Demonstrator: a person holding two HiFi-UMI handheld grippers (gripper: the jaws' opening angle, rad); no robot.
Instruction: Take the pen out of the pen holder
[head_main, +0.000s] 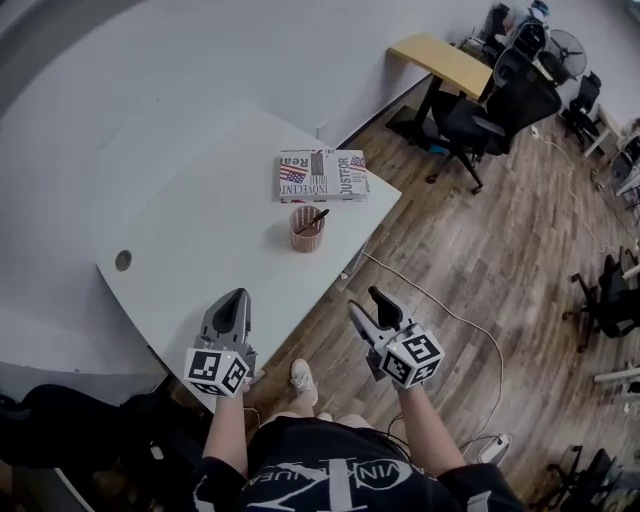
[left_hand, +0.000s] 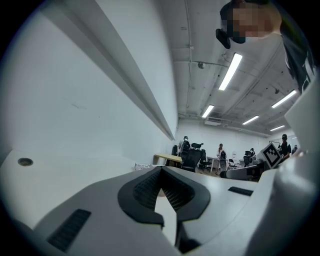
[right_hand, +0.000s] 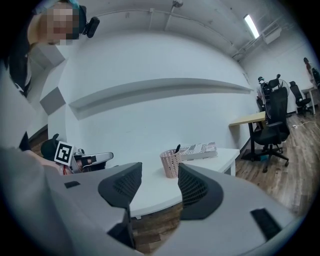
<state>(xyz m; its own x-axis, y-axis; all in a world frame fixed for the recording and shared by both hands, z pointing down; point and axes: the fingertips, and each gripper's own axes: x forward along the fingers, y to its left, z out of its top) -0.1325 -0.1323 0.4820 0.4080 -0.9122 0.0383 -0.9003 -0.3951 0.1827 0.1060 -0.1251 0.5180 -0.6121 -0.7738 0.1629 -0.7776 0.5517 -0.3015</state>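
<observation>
**Two grippers, both short of the holder**

**Head view.** The white table (head_main: 190, 190) is matt, with a rounded near edge and a round hole (head_main: 123, 260) near its left side. The holder (head_main: 307, 232), a pink mesh cup, stands upright near the right edge, just in front of a book (head_main: 322, 175) that lies flat. Whether the two touch cannot be told. The pen (head_main: 313, 220) is dark and leans inside the holder, its lower part hidden by the mesh. The book cover shows flag prints and upside-down words: "Real" and "JUST FOR" can be read, the rest is too small. The left gripper (head_main: 237, 297) is seen against the table's near corner, its jaws together. The right gripper (head_main: 364, 302) is off the edge, over the wood-pattern floor, its jaws spread. Both are well apart from the holder.

**Left gripper view.** On the left gripper (left_hand: 160, 170) the ribbed black pads meet at the tips, with nothing between them. Holder and pen cannot be made out past the jaws. The book (left_hand: 142, 166) is a small pale sliver. The right gripper (left_hand: 245, 172) shows at the right, partly cut off.

**Right gripper view.** On the right gripper (right_hand: 159, 175) the pads stand wide apart and hold nothing. The holder (right_hand: 171, 163) appears through the gap, far off on the table (right_hand: 150, 192). The pen (right_hand: 177, 148) rises above its rim, with the book (right_hand: 199, 150) behind. The left gripper (right_hand: 95, 159) lies at the left.
</observation>
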